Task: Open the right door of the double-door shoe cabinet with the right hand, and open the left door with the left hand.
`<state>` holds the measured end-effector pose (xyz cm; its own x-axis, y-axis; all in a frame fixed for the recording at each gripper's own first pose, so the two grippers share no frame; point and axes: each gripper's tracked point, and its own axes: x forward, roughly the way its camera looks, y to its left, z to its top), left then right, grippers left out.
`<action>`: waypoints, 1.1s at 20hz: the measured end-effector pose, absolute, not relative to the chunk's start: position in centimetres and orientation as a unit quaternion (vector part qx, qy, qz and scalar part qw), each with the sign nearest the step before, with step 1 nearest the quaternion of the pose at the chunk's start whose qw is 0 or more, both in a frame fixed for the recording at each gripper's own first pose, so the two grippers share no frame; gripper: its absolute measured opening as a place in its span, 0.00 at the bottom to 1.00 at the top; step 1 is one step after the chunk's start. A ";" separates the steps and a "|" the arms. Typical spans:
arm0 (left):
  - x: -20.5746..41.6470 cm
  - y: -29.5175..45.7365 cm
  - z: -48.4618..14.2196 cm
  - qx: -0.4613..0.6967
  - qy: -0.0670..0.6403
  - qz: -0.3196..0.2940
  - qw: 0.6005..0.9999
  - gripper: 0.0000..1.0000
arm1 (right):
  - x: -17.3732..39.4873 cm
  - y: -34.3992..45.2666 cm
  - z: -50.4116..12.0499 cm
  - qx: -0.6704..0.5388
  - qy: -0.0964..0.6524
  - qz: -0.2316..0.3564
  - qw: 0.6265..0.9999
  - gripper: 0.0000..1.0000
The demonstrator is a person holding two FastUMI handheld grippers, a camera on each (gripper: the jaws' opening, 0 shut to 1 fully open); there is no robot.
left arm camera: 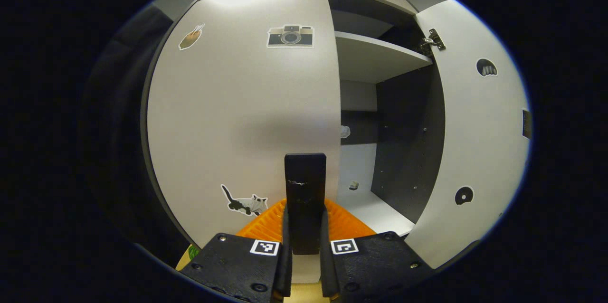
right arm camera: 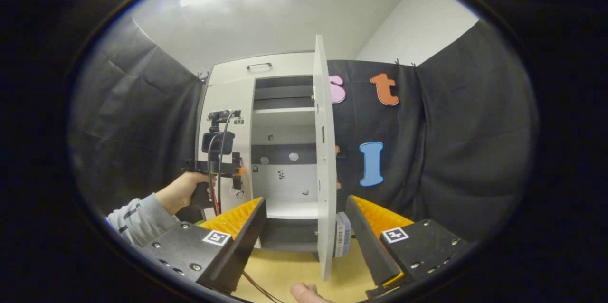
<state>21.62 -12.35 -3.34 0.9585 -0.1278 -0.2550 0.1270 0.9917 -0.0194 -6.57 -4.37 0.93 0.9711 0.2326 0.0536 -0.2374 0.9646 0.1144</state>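
The white left door (left arm camera: 237,113) with stickers lies flat against the cabinet front, close before me. My left gripper (left arm camera: 305,213) is shut on its black upright handle (left arm camera: 305,175), one finger on each side. The right door (left arm camera: 475,127) stands swung wide open, and the shelves (left arm camera: 375,53) inside are bare. In the right gripper view the right door (right arm camera: 323,151) is seen edge-on, in line between the fingers of my open right gripper (right arm camera: 305,198), which touch nothing. Farther off, a hand (right arm camera: 183,194) holds the left gripper (right arm camera: 218,165) against the left door (right arm camera: 228,103).
A drawer front with a handle (right arm camera: 259,65) sits above the doors. A small object (left arm camera: 353,185) lies on the lower shelf. Thin boxes (right arm camera: 343,234) stand on the wooden floor (right arm camera: 285,269) beside the open door. Black cloth walls close both sides. A fingertip (right arm camera: 306,291) shows at the bottom.
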 end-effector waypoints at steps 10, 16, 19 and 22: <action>14.7 -9.5 -2.1 -0.020 0.126 -0.099 0.987 0.25 | -7.6 -2.0 -1.2 0.044 0.003 0.095 0.994 0.99; 11.7 -7.3 -1.6 -0.023 0.118 -0.113 0.986 0.25 | -6.9 -0.4 -3.2 0.051 0.028 0.095 0.994 0.99; 10.6 -6.4 -1.4 -0.027 0.115 -0.115 0.986 0.25 | -6.6 -0.3 -3.1 0.049 0.027 0.090 0.994 0.99; 9.8 -5.5 -1.4 -0.023 0.110 -0.115 0.987 0.22 | -6.7 0.2 -2.7 0.050 0.022 0.090 0.994 1.00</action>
